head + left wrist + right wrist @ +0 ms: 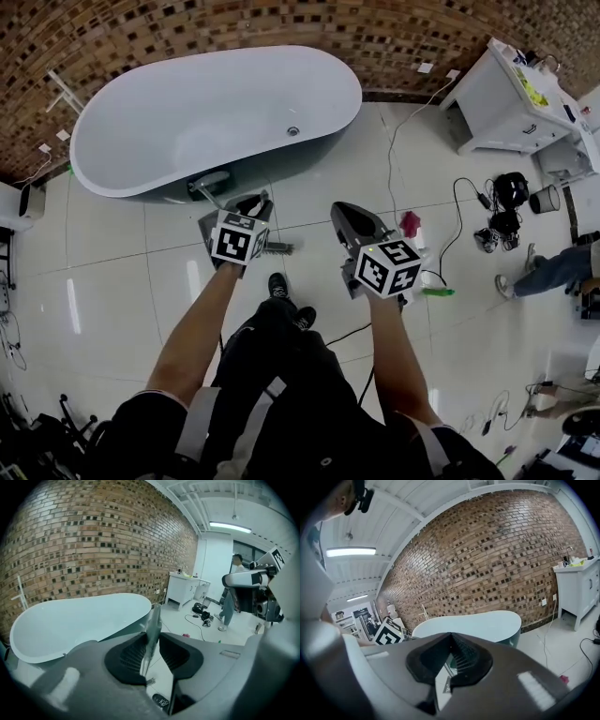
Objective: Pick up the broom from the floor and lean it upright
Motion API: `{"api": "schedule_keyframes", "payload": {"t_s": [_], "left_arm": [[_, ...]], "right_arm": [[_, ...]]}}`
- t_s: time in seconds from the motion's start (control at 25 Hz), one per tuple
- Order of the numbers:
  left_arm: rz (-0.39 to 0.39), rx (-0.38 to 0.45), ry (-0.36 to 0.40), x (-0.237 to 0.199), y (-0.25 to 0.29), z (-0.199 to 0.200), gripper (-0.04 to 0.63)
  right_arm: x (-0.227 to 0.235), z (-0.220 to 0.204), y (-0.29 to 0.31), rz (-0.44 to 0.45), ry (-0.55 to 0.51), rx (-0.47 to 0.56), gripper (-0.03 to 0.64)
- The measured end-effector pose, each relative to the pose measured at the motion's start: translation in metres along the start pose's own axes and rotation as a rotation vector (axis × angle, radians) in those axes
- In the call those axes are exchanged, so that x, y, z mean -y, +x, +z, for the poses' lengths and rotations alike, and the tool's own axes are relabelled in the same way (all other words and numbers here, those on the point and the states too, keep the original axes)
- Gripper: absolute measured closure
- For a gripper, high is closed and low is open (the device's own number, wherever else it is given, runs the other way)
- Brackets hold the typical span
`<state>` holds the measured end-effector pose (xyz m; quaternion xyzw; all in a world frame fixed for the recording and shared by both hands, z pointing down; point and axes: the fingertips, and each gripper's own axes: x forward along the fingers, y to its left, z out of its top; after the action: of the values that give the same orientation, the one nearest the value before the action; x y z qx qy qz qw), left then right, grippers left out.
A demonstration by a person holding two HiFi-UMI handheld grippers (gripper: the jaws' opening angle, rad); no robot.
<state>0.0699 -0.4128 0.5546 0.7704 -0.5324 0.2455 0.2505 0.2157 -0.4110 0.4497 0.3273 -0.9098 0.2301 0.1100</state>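
Curving across the upper left of the head view, a smooth, glossy white oval bathtub (216, 112) with a grey outer skin is sitting against a rough brick wall (187, 28) of mixed brown and dark bricks. Below it the floor (112, 281) is showing as large shiny white tiles that are throwing back the lights.

Left of centre I am stretching my bare left forearm up the frame. My left gripper (249, 204), matt dark grey with a black-and-white marker cube on its back, is tipping downward toward the tub. Its ribbed black pads (131, 656) are pinching the broom (153, 620), whose thin, flat, pale handle is running up between them toward the tub. The dark tuft of bristles (278, 248) is sticking out to the right of the cube, above my black shoe (277, 284).

Right of centre my right forearm is reaching up the frame alongside. My right gripper (340, 212), a dark wedge, is pointing toward the upper left, its jaws pressed together at the tips with nothing between them.

Further right a small pink object (411, 223) is lying on the tiles. A boxy white cabinet (497, 103) is standing in the upper right, with a heap of black equipment (506, 206) below it. At the right edge a person's leg (548, 272) is showing.
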Motion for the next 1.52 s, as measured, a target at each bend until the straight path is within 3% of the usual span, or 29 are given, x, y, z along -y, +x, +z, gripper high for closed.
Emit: {"api": "schedule_keyframes", "payload": {"t_s": [0.4,0.68,0.84,1.16,1.36,1.52], "left_arm": [[0.052,0.057,-0.116,-0.031,0.05,0.039,0.502],[0.117,0.06,-0.166,-0.044,0.054,0.044,0.502],[0.187,0.063,-0.202,-0.052,0.058,0.049,0.503],[0.418,0.07,-0.349,-0.054,0.05,0.054,0.503],[0.542,0.087,-0.428,-0.051,0.034,0.054,0.505],[0.597,0.091,-0.491,-0.047,0.022,0.052,0.506]], "right_arm": [[0.03,0.043,0.062,0.057,-0.082,-0.059,0.615],[0.036,0.059,0.111,0.194,-0.112,-0.107,0.614],[0.04,0.069,0.138,0.314,-0.135,-0.127,0.615],[0.05,0.081,0.174,0.588,-0.238,-0.231,0.615],[0.053,0.086,0.192,0.684,-0.252,-0.266,0.615],[0.044,0.09,0.201,0.741,-0.254,-0.27,0.615]]}}
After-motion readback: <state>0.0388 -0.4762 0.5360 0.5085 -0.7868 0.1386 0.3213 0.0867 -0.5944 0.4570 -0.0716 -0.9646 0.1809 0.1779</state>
